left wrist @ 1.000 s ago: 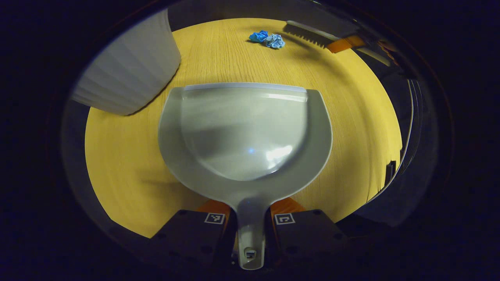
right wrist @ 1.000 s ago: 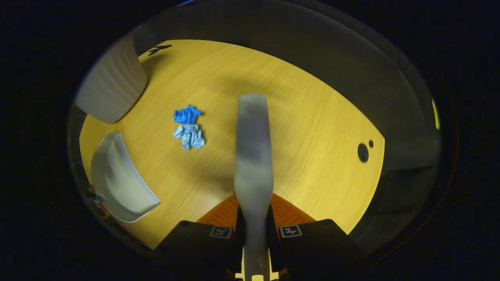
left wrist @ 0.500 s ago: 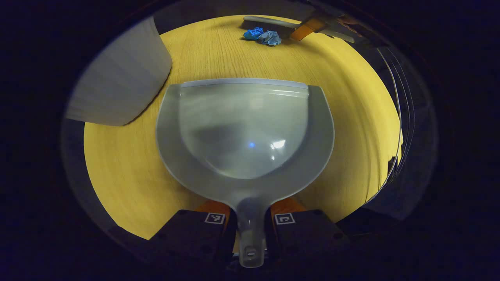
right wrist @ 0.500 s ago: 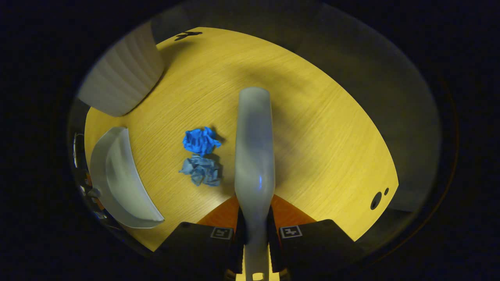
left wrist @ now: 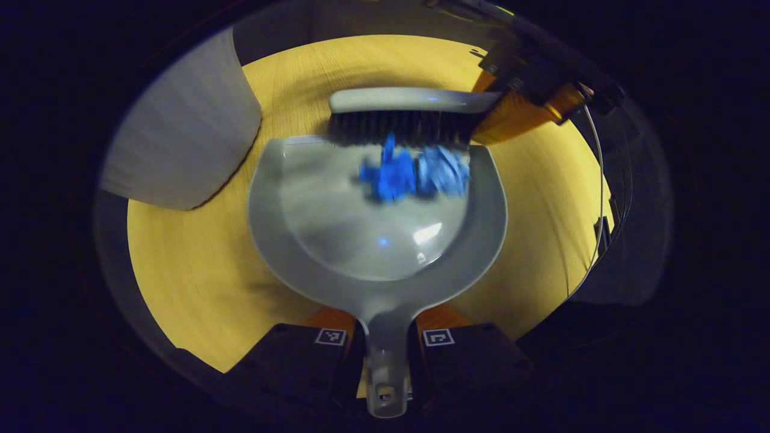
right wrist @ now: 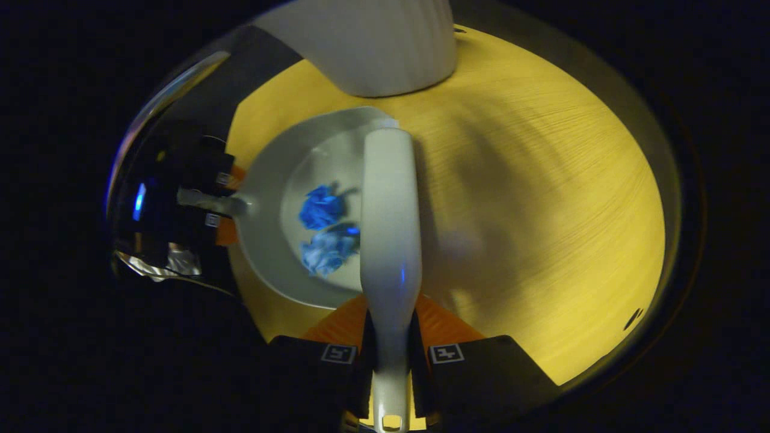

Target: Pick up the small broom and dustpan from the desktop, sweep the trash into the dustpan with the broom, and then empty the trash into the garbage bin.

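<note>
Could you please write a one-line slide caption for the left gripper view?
Left gripper holds the dustpan flat as the broom pushes two blue paper wads inside.

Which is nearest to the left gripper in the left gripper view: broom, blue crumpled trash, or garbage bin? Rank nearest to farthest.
1. Blue crumpled trash: inside the dustpan held by the left gripper, near its front lip.
2. Broom: bristles at the lip, just beyond the trash.
3. Garbage bin: off to the left; its order against the broom is too close to call.

Left gripper (left wrist: 385,337) clamped on the dustpan (left wrist: 376,216) handle, level and forward; right gripper (right wrist: 391,352) squeezing the broom (right wrist: 390,222) handle, both jaws pressing.
</note>
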Demonstrator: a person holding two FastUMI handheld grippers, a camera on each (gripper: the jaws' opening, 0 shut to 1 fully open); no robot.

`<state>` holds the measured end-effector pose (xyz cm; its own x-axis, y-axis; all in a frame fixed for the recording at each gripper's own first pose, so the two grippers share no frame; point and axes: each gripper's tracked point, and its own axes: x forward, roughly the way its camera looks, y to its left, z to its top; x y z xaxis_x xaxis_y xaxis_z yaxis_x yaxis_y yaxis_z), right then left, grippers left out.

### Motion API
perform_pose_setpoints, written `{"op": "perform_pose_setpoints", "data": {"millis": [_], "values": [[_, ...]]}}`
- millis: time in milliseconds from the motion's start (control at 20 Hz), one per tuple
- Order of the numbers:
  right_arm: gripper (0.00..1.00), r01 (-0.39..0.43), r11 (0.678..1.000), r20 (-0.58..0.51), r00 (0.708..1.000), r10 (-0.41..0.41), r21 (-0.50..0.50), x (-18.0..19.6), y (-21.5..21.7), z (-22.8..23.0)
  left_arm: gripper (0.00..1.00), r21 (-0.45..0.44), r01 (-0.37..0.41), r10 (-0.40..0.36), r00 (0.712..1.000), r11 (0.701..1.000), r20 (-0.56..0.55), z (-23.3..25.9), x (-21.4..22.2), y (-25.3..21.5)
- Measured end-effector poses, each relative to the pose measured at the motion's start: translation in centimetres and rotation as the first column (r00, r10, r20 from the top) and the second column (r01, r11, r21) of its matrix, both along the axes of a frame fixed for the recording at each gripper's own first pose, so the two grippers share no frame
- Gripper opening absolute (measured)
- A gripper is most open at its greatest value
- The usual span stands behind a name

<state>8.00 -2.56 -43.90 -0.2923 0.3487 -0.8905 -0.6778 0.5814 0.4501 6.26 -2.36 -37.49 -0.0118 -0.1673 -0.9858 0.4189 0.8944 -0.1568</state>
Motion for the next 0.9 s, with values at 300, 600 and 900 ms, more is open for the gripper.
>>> {"op": "perform_pose_setpoints", "data": {"millis": [300, 600, 900], "values": [[0.31, 0.093, 0.995, 0.073, 0.993, -0.091, -0.026, 2.1, -0.9, 1.8, 0.30, -0.070, -0.021, 0.023, 0.999, 0.997, 0.029, 0.1, 0.1, -0.2], [0.30, 0.250, 0.968, 0.138, 0.959, -0.247, -0.007, 2.1, -4.3, 1.2, 0.31, -0.113, -0.007, 0.017, 0.996, 0.994, 0.091, 0.0, 0.1, -0.2], [0.30, 0.366, 0.930, 0.203, 0.909, -0.363, 0.022, 2.6, -11.1, -1.3, 0.30, -0.153, 0.059, -0.026, 0.978, 0.986, 0.207, 1.2, 1.0, -0.1]]}}
